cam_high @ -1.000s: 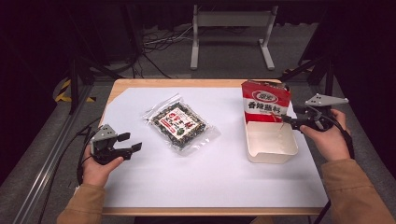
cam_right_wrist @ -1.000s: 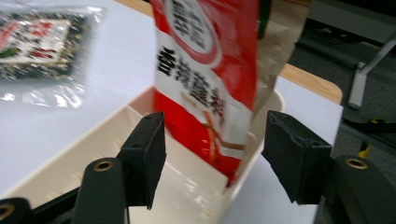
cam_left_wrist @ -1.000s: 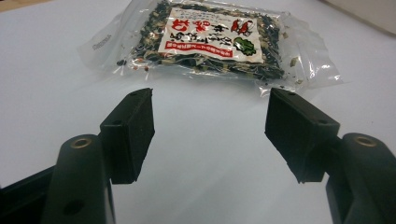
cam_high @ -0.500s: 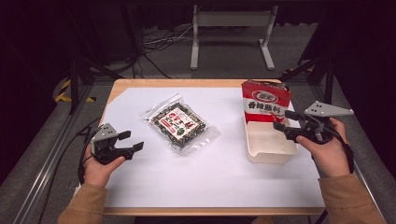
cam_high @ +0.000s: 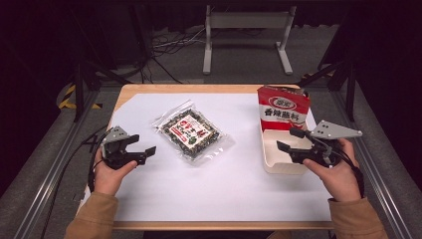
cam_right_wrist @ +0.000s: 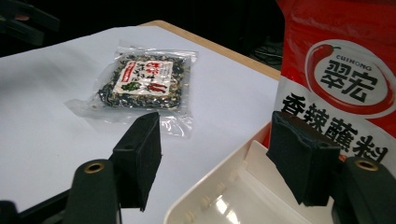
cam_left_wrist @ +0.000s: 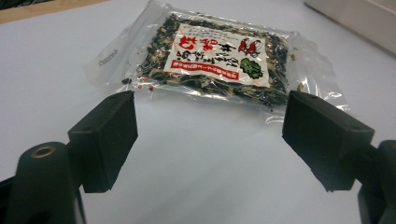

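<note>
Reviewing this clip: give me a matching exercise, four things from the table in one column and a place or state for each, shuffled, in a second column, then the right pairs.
Things:
1. clear spice packet
2. red pouch
3. white tray
4. left gripper

Places or states:
A. standing upright in the far end of the tray
B. lying flat on the white sheet, mid-table
C. at the table's right side, near end empty
D. open and empty, at the table's left edge

Pairs: 1-B, 2-A, 3-C, 4-D
</note>
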A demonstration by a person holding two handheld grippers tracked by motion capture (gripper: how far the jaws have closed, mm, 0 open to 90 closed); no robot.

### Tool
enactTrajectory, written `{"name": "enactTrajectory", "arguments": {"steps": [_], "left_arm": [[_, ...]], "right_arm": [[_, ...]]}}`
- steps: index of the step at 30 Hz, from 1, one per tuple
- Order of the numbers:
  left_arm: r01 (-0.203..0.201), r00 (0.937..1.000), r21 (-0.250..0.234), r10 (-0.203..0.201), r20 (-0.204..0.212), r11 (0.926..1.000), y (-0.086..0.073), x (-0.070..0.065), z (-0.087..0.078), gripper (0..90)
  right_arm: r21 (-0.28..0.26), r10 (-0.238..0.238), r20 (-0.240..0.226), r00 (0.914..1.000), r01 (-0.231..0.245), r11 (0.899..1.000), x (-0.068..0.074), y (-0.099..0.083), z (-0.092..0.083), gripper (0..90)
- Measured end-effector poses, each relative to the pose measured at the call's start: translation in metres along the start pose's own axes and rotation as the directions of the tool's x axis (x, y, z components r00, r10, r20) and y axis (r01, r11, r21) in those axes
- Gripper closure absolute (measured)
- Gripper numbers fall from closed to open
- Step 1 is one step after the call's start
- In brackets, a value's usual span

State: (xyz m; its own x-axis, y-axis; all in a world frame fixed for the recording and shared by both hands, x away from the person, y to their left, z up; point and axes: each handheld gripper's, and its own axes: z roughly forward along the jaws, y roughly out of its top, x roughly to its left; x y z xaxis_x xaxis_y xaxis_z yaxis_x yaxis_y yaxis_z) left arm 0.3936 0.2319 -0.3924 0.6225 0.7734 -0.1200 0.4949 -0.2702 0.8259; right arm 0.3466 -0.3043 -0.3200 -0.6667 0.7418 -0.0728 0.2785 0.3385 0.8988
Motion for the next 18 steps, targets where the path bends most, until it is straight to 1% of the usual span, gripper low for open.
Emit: {"name": "enactTrajectory", "arguments": {"steps": [1, 2, 4, 6, 7, 9, 10, 12, 14, 16, 17, 18], "left_arm": [[0.0, 1.0, 0.0, 0.0, 0.0, 1.0, 0.0, 0.0, 0.0, 18.7], [0.016, 0.9993, 0.019, -0.016, -0.033, 0.9997, 0.0, 0.001, 0.006, 18.7], [0.043, 0.9981, 0.047, -0.041, -0.046, 0.998, 0.001, 0.004, 0.012, 18.7], [0.051, 0.9976, 0.049, -0.049, -0.049, 0.9975, 0.001, 0.005, 0.015, 18.7], [0.054, 0.9975, 0.046, -0.051, -0.049, 0.9975, 0.001, 0.005, 0.016, 18.7], [0.081, 0.9962, 0.025, -0.08, -0.035, 0.9964, 0.003, 0.004, 0.021, 18.7], [0.081, 0.9962, 0.025, -0.08, -0.035, 0.9964, 0.003, 0.004, 0.021, 18.9], [0.093, 0.9951, 0.021, -0.093, -0.035, 0.9954, 0.005, 0.004, 0.025, 20.2], [0.114, 0.9927, 0.012, -0.113, -0.041, 0.9934, 0.005, 0.006, 0.029, 21.3], [0.135, 0.989, 0.015, -0.133, -0.064, 0.9908, 0.006, 0.011, 0.032, 21.2], [0.144, 0.9864, 0.02, -0.142, -0.083, 0.9894, 0.007, 0.014, 0.034, 21.3], [0.142, 0.9851, 0.023, -0.139, -0.101, 0.9895, 0.007, 0.018, 0.036, 21.5]], "right_arm": [[-0.001, -0.002, -0.004, 1.0, 0.002, 1.0, 0.001, 0.0, 0.0, 35.0], [0.001, -0.009, -0.007, 0.9999, 0.009, 1.0, 0.003, 0.001, 0.001, 34.9], [-0.004, -0.016, -0.013, 0.9998, 0.016, 1.0, 0.005, 0.001, 0.001, 34.8], [-0.004, -0.018, -0.021, 0.9996, 0.018, 1.0, 0.008, 0.001, 0.002, 34.9], [-0.005, -0.02, -0.024, 0.9995, 0.02, 1.0, 0.009, 0.0, 0.003, 34.8], [-0.005, -0.022, -0.028, 0.9994, 0.022, 1.0, 0.01, 0.0, 0.004, 34.4], [-0.005, -0.022, -0.028, 0.9994, 0.022, 1.0, 0.01, 0.0, 0.004, 34.4], [-0.004, -0.026, -0.035, 0.9991, 0.025, 1.0, 0.011, 0.0, 0.005, 34.3], [-0.004, -0.033, -0.036, 0.9988, 0.033, 0.999, 0.012, -0.001, 0.006, 34.2], [-0.009, -0.036, -0.041, 0.9985, 0.035, 0.999, 0.013, -0.001, 0.006, 34.0], [-0.01, -0.036, -0.044, 0.9984, 0.036, 0.999, 0.014, 0.0, 0.006, 34.0], [-0.011, -0.037, -0.047, 0.9982, 0.036, 0.999, 0.014, 0.0, 0.006, 33.9]]}}
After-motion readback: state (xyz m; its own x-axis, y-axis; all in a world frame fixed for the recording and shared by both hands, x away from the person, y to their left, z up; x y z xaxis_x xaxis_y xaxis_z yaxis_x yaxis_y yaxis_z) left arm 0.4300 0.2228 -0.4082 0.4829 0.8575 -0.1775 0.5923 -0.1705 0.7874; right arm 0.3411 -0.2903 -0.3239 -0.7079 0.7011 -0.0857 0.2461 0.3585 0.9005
